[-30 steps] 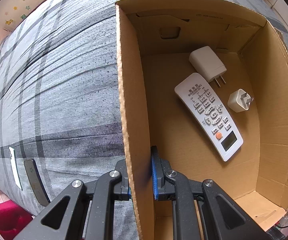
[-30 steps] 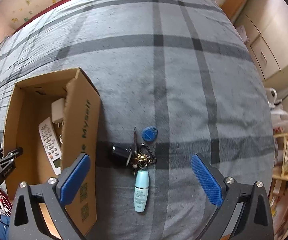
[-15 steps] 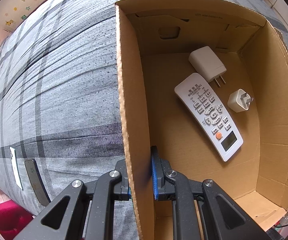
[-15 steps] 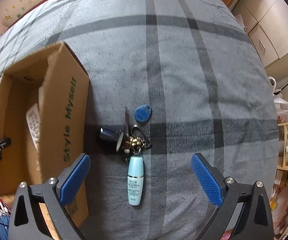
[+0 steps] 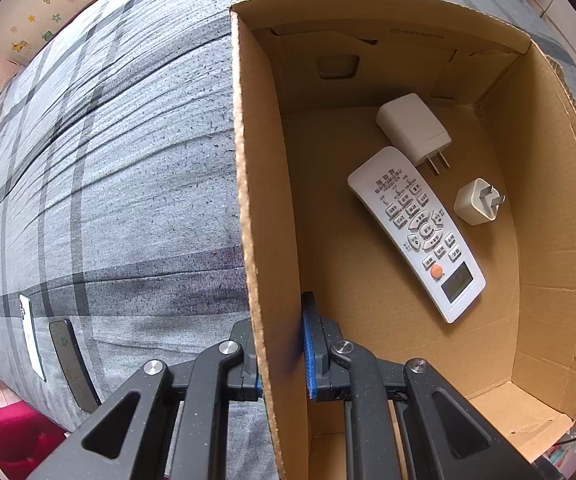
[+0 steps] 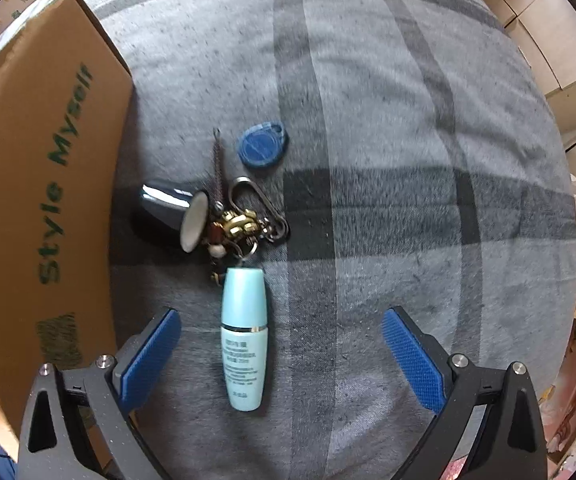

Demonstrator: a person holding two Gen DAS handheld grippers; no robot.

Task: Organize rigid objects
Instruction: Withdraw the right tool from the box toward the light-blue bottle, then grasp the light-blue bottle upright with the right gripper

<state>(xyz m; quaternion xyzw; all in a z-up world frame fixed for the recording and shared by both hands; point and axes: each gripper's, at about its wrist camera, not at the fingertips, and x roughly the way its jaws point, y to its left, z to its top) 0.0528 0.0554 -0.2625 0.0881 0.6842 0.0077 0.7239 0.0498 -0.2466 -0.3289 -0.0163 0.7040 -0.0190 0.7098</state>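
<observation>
My left gripper (image 5: 282,354) pinches the cardboard box wall (image 5: 266,264).
My right gripper (image 6: 282,354), jaws spread, hangs over the pale blue bottle (image 6: 244,334) on the bed.

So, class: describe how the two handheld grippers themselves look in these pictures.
Both the left gripper and the right gripper have black, faintly speckled linkage arms with triangular cut-outs, silver round pivot bolts, and flat fingers faced with blue textured pads. No cables or sleeves are visible.

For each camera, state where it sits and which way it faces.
Left wrist: on the left gripper, looking down its fingers, which clamp the cardboard box wall; remote inside.
Right wrist: on the right gripper, looking down at the bedspread; open jaws straddle the pale blue bottle.
Shared: the box and bedspread.
</observation>
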